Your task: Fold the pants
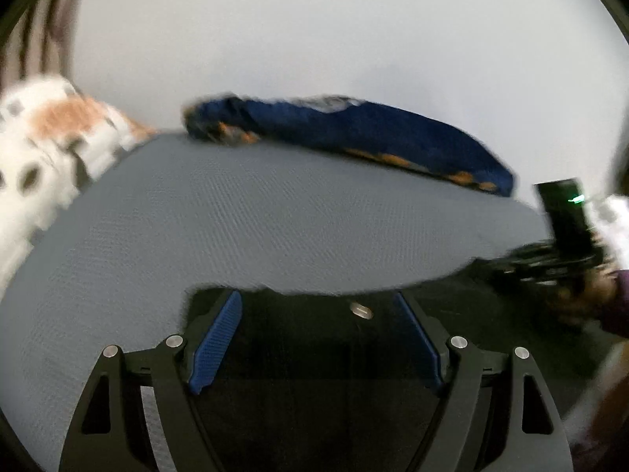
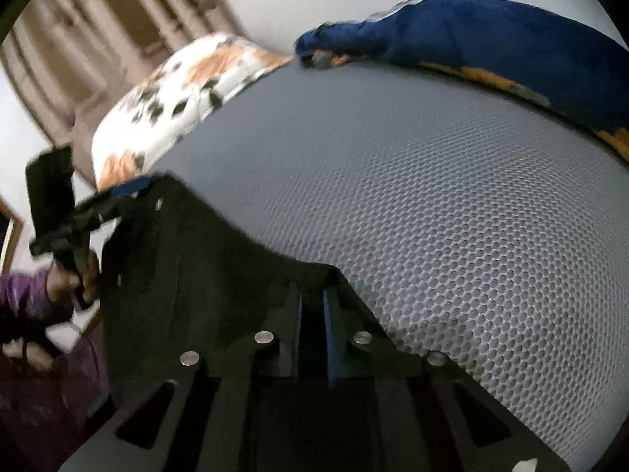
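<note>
The pants (image 1: 314, 338) are black and lie on the near edge of a grey mesh mattress (image 1: 275, 216), and everything else is placed from them. In the left wrist view the left gripper (image 1: 316, 338) has its blue pads (image 1: 214, 342) spread wide, one on each side of the dark cloth with its metal button (image 1: 361, 310); the pads do not press on it. Left of the pants and further back lies a white pillow (image 1: 51, 137) with orange and dark blotches; straight behind them, along the far edge of the mattress, sits a blue bundle (image 1: 354, 133) with orange marks. At the right end of the pants this view shows the right gripper (image 1: 570, 236) from outside, blurred, with a green light and a hand (image 1: 589, 295) in a purple sleeve behind it; its fingers cannot be made out here. The right wrist view fills that in: the right gripper (image 2: 312, 338) has its pads (image 2: 329, 338) drawn close together on a raised fold of the black cloth, pinching it. From here the pants run leftward to the left gripper (image 2: 129, 192), held by a hand (image 2: 67, 283), with the pillow (image 2: 177, 94) behind and the bundle (image 2: 491, 35) at the far right. Only this view shows the wooden panelling (image 2: 98, 31) beyond the pillow clearly.
</note>
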The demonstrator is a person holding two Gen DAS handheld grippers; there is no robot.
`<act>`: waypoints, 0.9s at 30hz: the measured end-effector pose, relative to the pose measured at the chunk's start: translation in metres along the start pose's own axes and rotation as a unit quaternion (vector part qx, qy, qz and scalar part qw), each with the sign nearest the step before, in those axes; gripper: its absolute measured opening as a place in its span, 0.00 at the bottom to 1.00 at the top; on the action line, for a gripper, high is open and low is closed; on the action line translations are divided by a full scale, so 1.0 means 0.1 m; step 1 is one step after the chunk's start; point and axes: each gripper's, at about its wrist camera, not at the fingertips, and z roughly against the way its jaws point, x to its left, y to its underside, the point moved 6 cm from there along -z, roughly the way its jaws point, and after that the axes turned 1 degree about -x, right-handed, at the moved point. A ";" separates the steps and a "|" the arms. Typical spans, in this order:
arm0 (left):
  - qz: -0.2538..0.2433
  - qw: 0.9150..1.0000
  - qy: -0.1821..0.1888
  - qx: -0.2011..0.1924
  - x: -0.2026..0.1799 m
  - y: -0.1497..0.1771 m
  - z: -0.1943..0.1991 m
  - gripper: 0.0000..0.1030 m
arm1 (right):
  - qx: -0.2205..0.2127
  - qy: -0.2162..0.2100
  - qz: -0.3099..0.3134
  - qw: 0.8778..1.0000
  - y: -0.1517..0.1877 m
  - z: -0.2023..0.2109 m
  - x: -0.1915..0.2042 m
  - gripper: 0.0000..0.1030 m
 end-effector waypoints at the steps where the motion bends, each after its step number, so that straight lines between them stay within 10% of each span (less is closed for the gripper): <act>1: -0.003 1.000 -0.015 -0.001 0.04 0.00 -0.04 0.77 | -0.010 0.001 -0.013 1.000 -0.02 0.02 -0.05 0.07; 11: 0.052 0.999 0.001 0.015 0.22 0.15 -0.17 0.77 | -0.010 0.079 -0.018 0.997 -0.11 -0.15 -0.17 0.07; 16: 0.067 0.997 0.006 0.021 0.26 0.15 -0.22 0.77 | -0.037 -0.011 -0.125 0.991 -0.14 0.02 -0.48 0.34; 22: 0.065 0.998 0.014 0.020 0.25 0.16 -0.22 0.81 | -0.092 0.019 -0.154 0.984 -0.21 0.45 -0.38 0.36; 24: 0.063 0.998 0.012 0.020 0.25 0.15 -0.22 0.81 | -0.067 0.044 -0.145 0.986 -0.16 0.37 -0.31 0.52; 27: 0.060 0.998 0.009 0.020 0.24 0.16 -0.23 0.81 | -0.044 0.060 -0.153 0.985 0.04 0.17 -0.45 0.39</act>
